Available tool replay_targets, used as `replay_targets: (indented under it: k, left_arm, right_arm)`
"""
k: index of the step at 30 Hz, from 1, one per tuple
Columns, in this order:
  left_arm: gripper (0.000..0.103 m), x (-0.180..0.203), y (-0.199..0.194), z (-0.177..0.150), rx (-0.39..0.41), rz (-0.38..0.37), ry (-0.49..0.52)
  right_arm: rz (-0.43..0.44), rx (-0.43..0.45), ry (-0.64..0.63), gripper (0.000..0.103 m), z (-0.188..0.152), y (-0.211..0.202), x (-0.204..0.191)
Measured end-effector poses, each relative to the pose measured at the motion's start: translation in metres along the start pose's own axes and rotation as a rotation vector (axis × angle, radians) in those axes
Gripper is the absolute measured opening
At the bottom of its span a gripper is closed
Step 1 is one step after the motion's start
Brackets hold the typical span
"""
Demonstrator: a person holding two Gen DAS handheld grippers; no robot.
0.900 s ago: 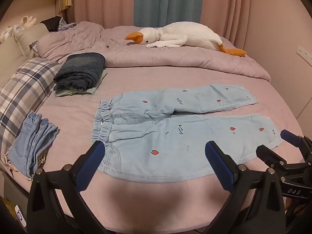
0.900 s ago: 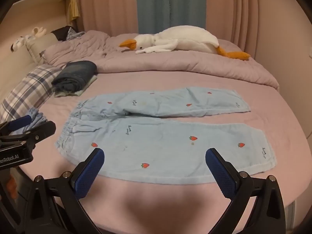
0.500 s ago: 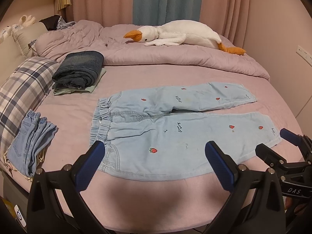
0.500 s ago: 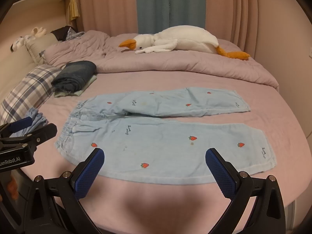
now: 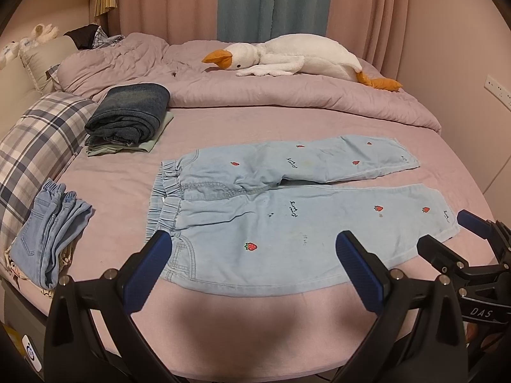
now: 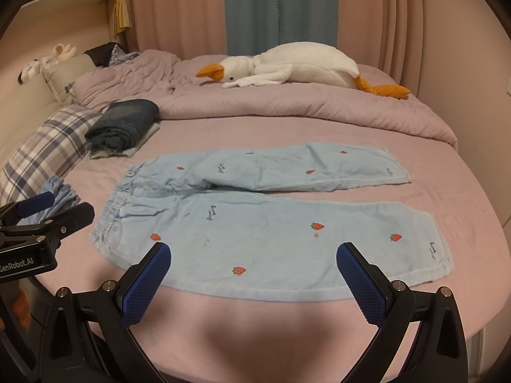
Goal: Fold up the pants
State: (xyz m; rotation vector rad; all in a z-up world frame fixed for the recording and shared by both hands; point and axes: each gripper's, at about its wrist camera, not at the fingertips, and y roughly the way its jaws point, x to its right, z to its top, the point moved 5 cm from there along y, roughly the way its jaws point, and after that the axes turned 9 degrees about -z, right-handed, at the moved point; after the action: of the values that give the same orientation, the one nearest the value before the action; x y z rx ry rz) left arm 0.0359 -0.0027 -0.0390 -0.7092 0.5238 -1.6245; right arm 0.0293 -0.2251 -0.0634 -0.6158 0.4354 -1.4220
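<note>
From the left wrist, the pants (image 5: 287, 217) lie flat on the bed (image 5: 255, 312), unfolded, beyond the wide-open left gripper (image 5: 252, 255); folded jeans (image 5: 51, 223) show whole beside a plaid pillow (image 5: 38, 134).

From the right wrist, the right gripper (image 6: 252, 265) gapes empty; the left one half-hides those jeans.

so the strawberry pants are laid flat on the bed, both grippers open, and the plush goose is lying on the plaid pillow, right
Not quite. The plush goose lies on the bunched purple duvet at the far side of the bed, not on the plaid pillow; the left wrist view shows it. The rest holds.
</note>
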Motion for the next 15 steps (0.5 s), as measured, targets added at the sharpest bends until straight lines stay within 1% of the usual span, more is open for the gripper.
replay_targets:
  k: [1,15]
  left_arm:
    - [0.103,-0.0001,-0.0001,-0.0002,-0.002,-0.001,-0.001]
    - [0.103,-0.0009,0.0,-0.0006,-0.002,-0.001,0.002]
  right_arm:
    - [0.0,0.001,-0.001,0.103,-0.0038,-0.001,-0.0031]
    - [0.0,0.013,0.003,0.103,-0.0028,-0.0026,-0.0047]
